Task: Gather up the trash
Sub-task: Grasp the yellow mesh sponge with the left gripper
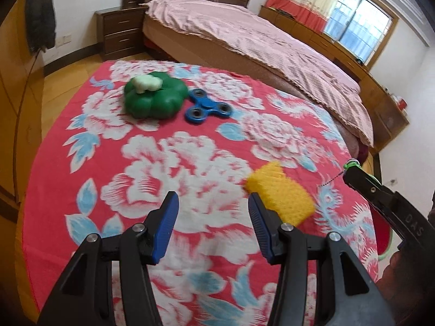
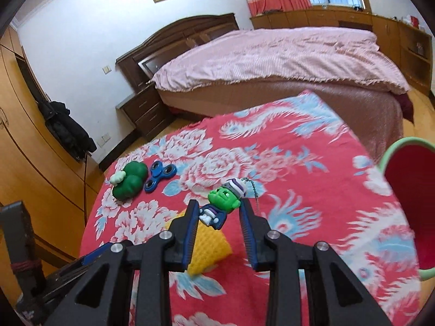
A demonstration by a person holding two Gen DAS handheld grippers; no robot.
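A green-headed keychain figure [image 2: 221, 206] with a ball chain sits between the fingers of my right gripper [image 2: 218, 213], held at its sides and lifted above the red floral cloth [image 2: 312, 190]. A yellow sponge [image 2: 210, 245] lies under it; it also shows in the left wrist view [image 1: 281, 193], just right of my left gripper [image 1: 213, 202], which is open and empty above the cloth. A green bell-pepper toy [image 1: 153, 97] and a blue fidget spinner [image 1: 208, 106] lie at the far side. A red bin with a green rim [image 2: 402, 187] stands at the right.
The cloth covers a table beside a bed with a pink cover [image 2: 272, 57]. A dark nightstand [image 1: 119, 31] stands by the bed, wooden wardrobes [image 2: 30, 149] line the left, and low cabinets [image 2: 380, 24] run under the window.
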